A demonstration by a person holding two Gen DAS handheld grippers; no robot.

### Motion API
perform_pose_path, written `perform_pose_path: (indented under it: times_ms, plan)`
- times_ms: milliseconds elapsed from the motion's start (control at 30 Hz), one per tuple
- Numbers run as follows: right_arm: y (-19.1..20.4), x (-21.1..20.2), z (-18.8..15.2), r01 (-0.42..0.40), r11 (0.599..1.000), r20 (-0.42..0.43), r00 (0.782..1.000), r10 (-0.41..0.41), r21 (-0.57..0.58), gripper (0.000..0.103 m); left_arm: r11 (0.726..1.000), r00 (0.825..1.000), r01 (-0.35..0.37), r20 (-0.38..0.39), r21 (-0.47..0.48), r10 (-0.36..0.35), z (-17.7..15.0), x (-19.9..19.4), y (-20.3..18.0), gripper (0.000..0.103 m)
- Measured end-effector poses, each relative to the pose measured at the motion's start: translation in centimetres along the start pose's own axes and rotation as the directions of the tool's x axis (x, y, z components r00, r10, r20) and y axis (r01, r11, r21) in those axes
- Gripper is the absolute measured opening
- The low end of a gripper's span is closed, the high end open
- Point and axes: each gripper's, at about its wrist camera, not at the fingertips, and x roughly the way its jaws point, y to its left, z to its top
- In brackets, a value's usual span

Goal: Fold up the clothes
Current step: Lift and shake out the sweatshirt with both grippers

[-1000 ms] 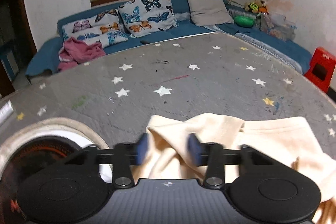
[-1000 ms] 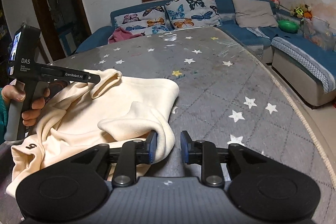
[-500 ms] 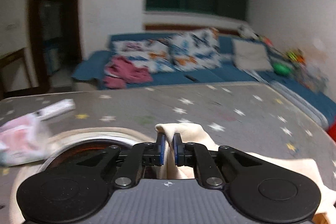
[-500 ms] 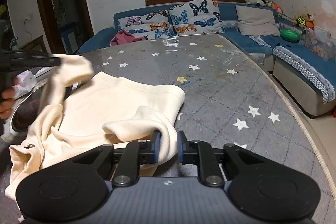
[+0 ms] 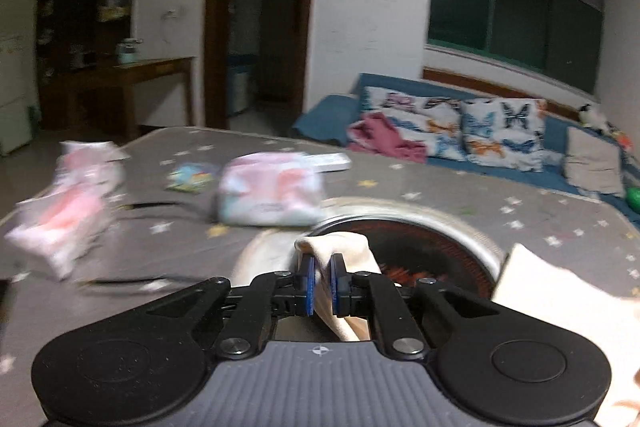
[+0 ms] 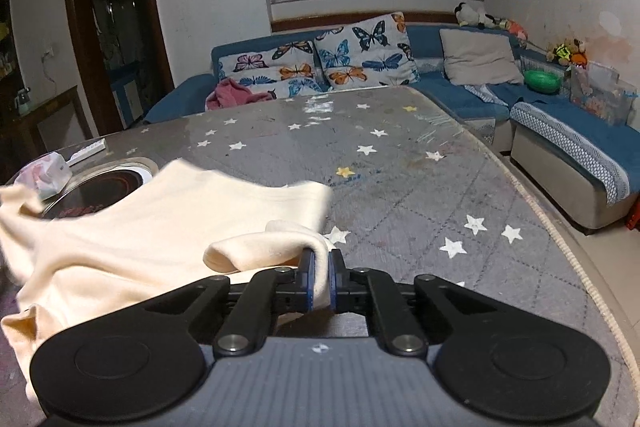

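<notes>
A cream sweatshirt (image 6: 152, 227) lies spread over the near left part of the grey star-patterned table (image 6: 400, 187). My right gripper (image 6: 320, 283) is shut on a rolled cuff of it near the table's front. In the left wrist view, my left gripper (image 5: 322, 285) is shut on another fold of the cream sweatshirt (image 5: 344, 251), held above a round dark hotplate (image 5: 424, 251). More of the cloth shows at that view's right edge. The left view is blurred by motion.
Pink-and-white plastic packs (image 5: 272, 193) and a second pack (image 5: 68, 211) lie on the table's left part, with a white remote (image 5: 328, 163). A blue sofa (image 6: 560, 115) with butterfly pillows (image 6: 360, 55) and a pink garment (image 6: 232, 93) wraps the far and right sides.
Both grippers shut on the sweatshirt. The left one swung left and lifted its fold over the hotplate, stretching the cloth; the right one stayed near the front edge.
</notes>
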Motion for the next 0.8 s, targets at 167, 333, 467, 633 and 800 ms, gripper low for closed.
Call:
perform_pose_path:
  times_ms: [167,333,467,633,800]
  plan:
    - [-0.8,-1.2,-1.2,0.032,0.999,-0.028,0.999,-0.031,0.027,0.006,0.998,0.997,-0.052,-0.067,-0.046,0.048,-2.4,-1.9,3.2,0.009]
    - [-2.8,-2.5,-2.5,0.082,0.994,-0.056,0.995,-0.078,0.071,0.013,0.996,0.99,-0.067,-0.13,-0.052,0.06,-4.5,-3.3,5.1,0.014]
    - [-4.7,-3.7,-3.2,0.142,0.985,-0.06,0.989,-0.137,0.102,0.017,0.997,0.983,-0.049,-0.18,-0.053,0.039,-5.2,-3.5,5.9,0.02]
    - [-4.6,-5.1,-2.8,0.105,0.991,-0.018,0.994,-0.104,0.089,0.031,1.0,0.989,-0.015,-0.149,-0.018,0.013,-5.0,-5.8,5.7,0.045]
    - [-1.4,-4.5,-2.4,0.0,1.0,-0.008,1.0,0.0,0.009,0.042,0.99,0.984,0.14,-0.117,0.014,-0.137,-4.7,-8.7,4.3,0.052]
